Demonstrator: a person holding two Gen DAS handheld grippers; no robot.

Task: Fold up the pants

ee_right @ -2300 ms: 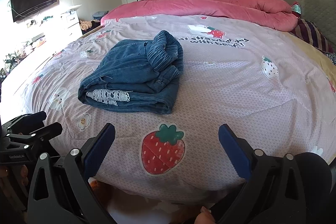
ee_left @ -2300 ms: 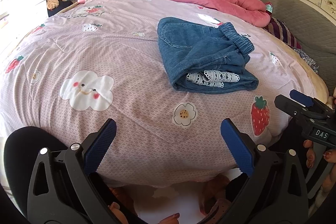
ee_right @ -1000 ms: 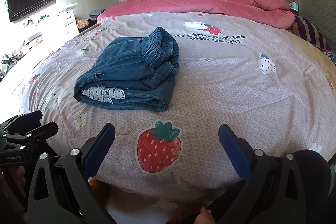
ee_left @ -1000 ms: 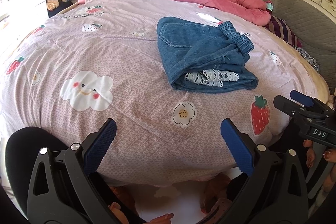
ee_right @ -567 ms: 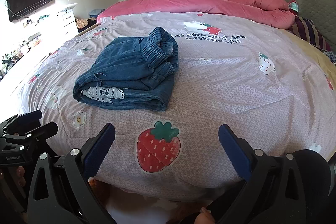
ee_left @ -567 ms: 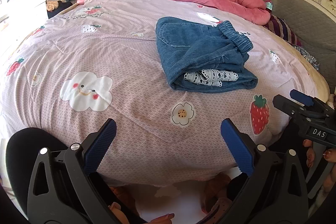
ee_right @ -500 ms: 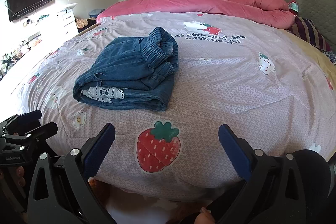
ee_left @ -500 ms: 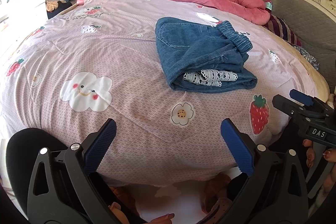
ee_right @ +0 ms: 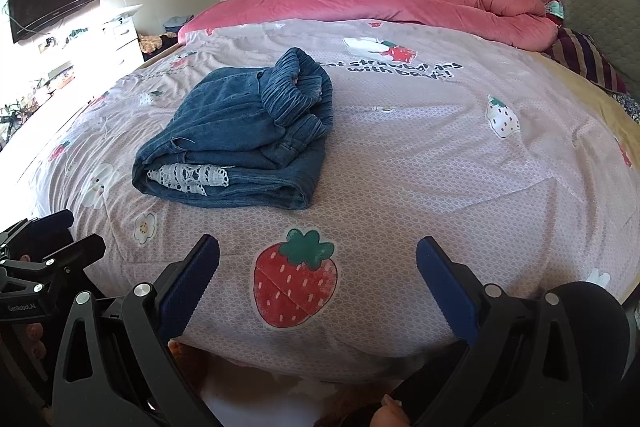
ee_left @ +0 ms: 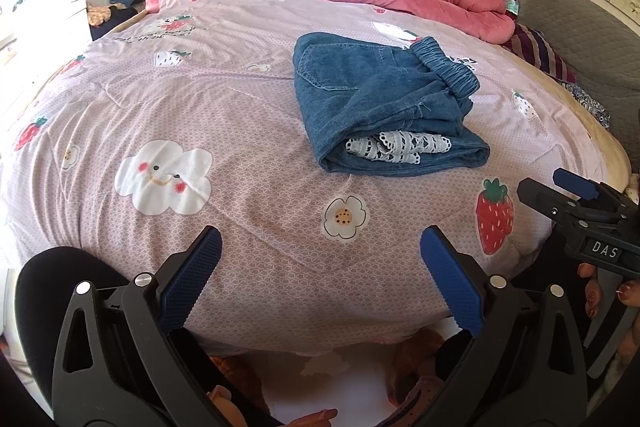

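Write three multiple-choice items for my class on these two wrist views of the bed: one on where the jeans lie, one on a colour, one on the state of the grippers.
1. Where do the jeans lie?
A. On the pink sheet
B. On the floor
C. Between the left gripper's fingers

2. What colour is the rolled duvet at the far side of the bed?
A. Green
B. Pink
C. White

3. How do the left gripper and the right gripper stand?
A. Both shut on the jeans
B. Left shut, right open
C. Both open, holding nothing

Answers:
1 A: the folded jeans rest on the printed sheet, apart from both grippers.
2 B: the duvet beyond the sheet is deep pink in both views.
3 C: each view shows its blue fingers spread wide with only sheet between them.
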